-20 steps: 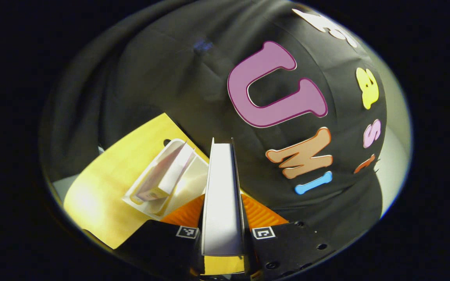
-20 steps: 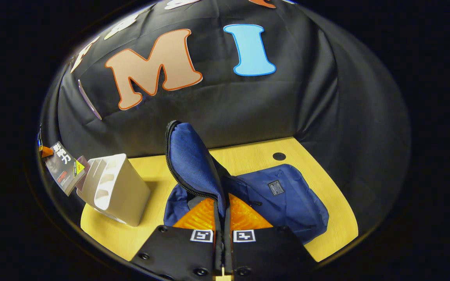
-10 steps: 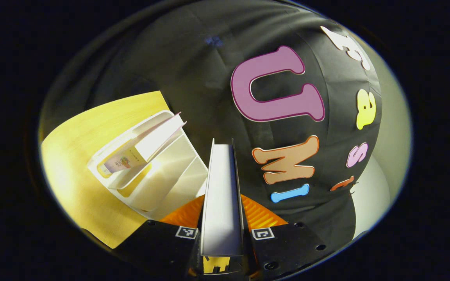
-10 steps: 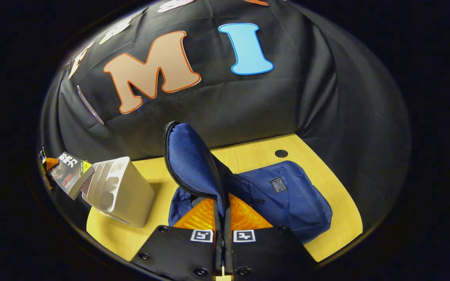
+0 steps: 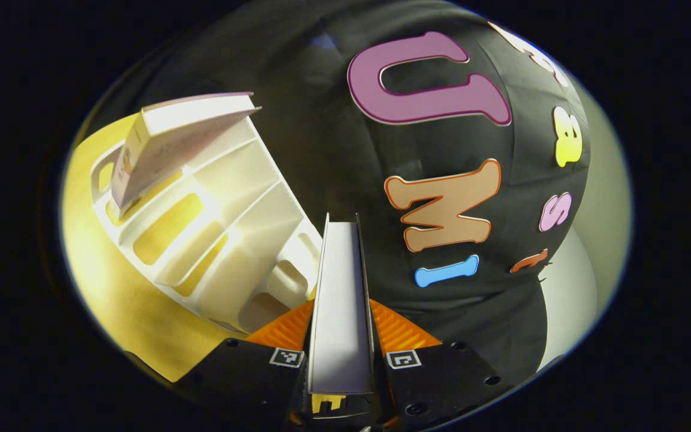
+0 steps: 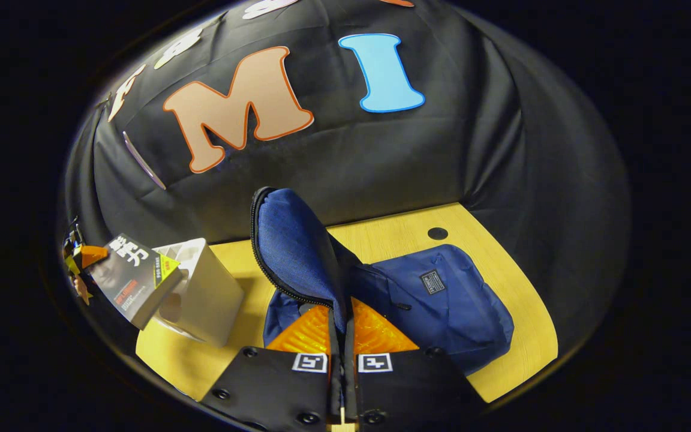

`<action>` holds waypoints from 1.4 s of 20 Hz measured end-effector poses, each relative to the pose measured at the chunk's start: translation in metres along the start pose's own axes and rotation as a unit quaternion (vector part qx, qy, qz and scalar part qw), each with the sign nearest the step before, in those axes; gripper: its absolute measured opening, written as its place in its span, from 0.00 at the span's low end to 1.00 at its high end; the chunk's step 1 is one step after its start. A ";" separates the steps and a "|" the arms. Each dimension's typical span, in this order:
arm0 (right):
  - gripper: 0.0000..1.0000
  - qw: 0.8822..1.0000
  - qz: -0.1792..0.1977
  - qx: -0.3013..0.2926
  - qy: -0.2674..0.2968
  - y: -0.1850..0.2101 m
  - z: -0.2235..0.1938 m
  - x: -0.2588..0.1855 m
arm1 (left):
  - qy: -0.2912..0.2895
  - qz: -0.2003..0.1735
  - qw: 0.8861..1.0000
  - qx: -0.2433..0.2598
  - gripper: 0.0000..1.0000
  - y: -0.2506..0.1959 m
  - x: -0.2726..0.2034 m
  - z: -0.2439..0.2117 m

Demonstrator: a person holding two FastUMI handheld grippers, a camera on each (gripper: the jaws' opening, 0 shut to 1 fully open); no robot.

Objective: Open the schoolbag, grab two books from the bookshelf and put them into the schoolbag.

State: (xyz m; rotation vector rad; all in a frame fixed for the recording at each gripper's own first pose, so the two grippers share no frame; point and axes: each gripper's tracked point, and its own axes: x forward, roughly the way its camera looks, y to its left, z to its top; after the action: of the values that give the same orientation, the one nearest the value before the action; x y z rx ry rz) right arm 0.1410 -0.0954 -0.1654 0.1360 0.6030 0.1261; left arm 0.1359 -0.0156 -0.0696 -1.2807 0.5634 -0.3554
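My left gripper (image 5: 341, 301) is shut on a book (image 5: 339, 264), held edge-on with its pale page edges facing the camera. In the right gripper view the same book (image 6: 135, 282) shows a dark cover and hangs at the far left, in front of the white bookshelf (image 6: 210, 297). A second book (image 5: 183, 135) leans in the end slot of the bookshelf (image 5: 225, 240). My right gripper (image 6: 341, 307) is shut on the flap (image 6: 294, 246) of the blue schoolbag (image 6: 447, 300). It holds the flap upright, and the bag lies on the table.
The yellow wooden table (image 6: 519, 354) carries the bookshelf on the left and the schoolbag on the right. A round cable hole (image 6: 437, 233) sits behind the bag. The black cloth wall stands close behind both.
My left gripper has carried the book down and closer to the bookshelf, rightward toward the schoolbag. My right gripper has kept the flap raised, almost still.
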 end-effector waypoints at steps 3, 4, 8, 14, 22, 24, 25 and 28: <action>0.05 1.000 0.004 0.001 0.003 0.001 0.001 0.000 | 0.014 0.003 1.000 -0.005 0.35 0.000 0.022 -0.023; 0.05 1.000 0.006 0.002 0.003 0.000 0.000 0.000 | 0.018 0.007 1.000 -0.003 0.35 0.001 0.029 -0.030; 0.05 1.000 0.014 0.000 0.003 0.000 0.001 -0.001 | 0.044 0.018 0.999 0.010 0.35 0.005 0.055 -0.060; 0.05 1.000 0.023 0.000 0.006 0.001 0.000 -0.001 | 0.059 0.045 0.997 0.030 0.35 0.015 0.097 -0.102; 0.05 1.000 0.027 0.013 0.003 0.001 0.004 -0.002 | 0.049 0.051 0.996 0.045 0.36 0.015 0.164 -0.158; 0.08 0.999 0.028 0.019 0.001 0.001 0.003 -0.002 | 0.041 0.043 0.997 0.040 0.36 0.013 0.182 -0.174; 0.05 0.999 0.030 0.021 0.000 0.001 0.004 -0.002 | 0.039 0.035 0.998 0.033 0.36 0.009 0.190 -0.182; 0.05 0.999 0.031 0.022 -0.003 0.001 0.006 -0.003 | 0.045 0.042 0.998 0.027 0.35 0.018 0.215 -0.209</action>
State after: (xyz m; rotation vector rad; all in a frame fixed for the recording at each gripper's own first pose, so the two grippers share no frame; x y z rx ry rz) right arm 0.1418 -0.0955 -0.1583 0.1972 0.5950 0.1725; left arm 0.1891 -0.2946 -0.1668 -1.1906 0.6784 -0.3581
